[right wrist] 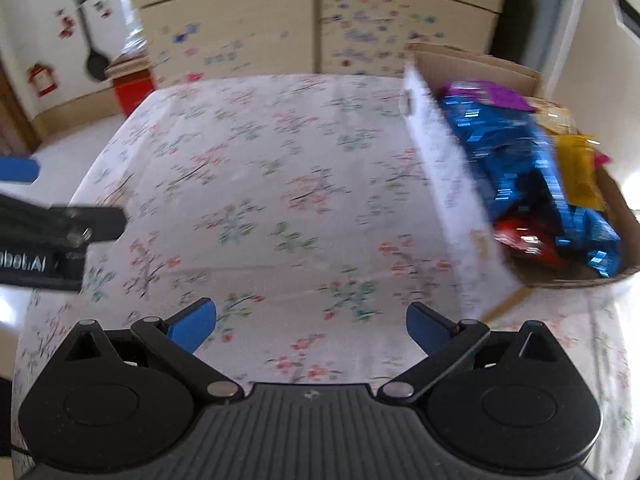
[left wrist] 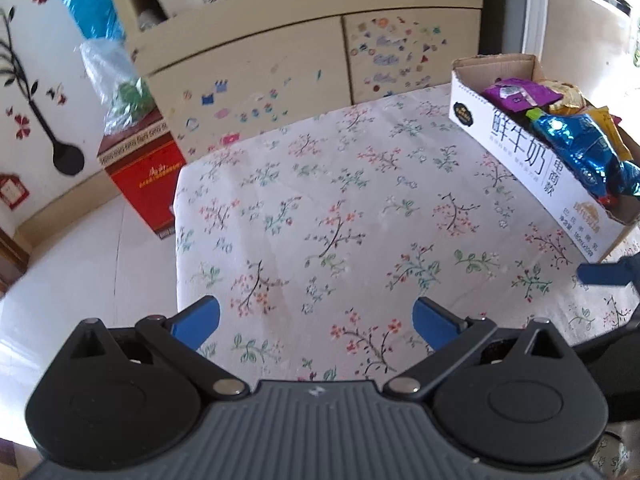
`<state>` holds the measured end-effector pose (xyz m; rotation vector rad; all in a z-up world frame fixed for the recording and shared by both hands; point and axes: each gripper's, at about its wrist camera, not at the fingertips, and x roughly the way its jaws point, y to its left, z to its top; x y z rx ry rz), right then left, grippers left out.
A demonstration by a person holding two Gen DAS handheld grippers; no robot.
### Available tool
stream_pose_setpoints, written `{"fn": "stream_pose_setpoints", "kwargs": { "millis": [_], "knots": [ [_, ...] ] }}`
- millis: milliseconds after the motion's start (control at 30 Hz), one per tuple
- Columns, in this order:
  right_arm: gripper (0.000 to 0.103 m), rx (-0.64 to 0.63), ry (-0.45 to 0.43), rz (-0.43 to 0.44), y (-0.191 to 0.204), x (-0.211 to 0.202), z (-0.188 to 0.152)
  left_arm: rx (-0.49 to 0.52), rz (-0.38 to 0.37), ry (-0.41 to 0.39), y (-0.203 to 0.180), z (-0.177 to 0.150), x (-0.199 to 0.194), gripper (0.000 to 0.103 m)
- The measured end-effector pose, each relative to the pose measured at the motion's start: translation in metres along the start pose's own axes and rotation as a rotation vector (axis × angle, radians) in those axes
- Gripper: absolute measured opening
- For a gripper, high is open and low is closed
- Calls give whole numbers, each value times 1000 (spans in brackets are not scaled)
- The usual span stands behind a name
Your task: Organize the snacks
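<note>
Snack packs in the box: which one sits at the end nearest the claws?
The red pack, at the box's near end, partly under the long shiny blue pack. The purple pack lies at the far end, the yellow ones along the far wall.

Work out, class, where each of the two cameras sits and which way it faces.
Left wrist: on the left gripper, facing forward over the floral tablecloth to the cabinet; its own open fingers show, the right gripper's fingertip at the right edge.
Right wrist: on the right gripper, same direction, blurred; open fingers, left gripper at the left edge.
Shared: tablecloth, cabinet, snack box.
</note>
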<state>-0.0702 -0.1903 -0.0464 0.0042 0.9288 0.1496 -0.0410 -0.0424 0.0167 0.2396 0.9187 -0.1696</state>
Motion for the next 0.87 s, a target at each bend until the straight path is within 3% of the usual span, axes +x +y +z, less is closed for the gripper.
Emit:
{"fn": "stream_pose_setpoints", "kwargs": {
  "millis": [167, 633, 867],
  "knots": [
    [103, -38, 4, -4, 14, 22, -7, -36, -8, 17, 7, -6, 4, 102],
    [103, 26, -263, -62, 21, 45, -6, -86, 7, 48, 19, -11, 20, 102],
    [103, 37, -321, -76, 20, 49, -8, -85, 6, 63, 16, -12, 26, 102]
  ]
}}
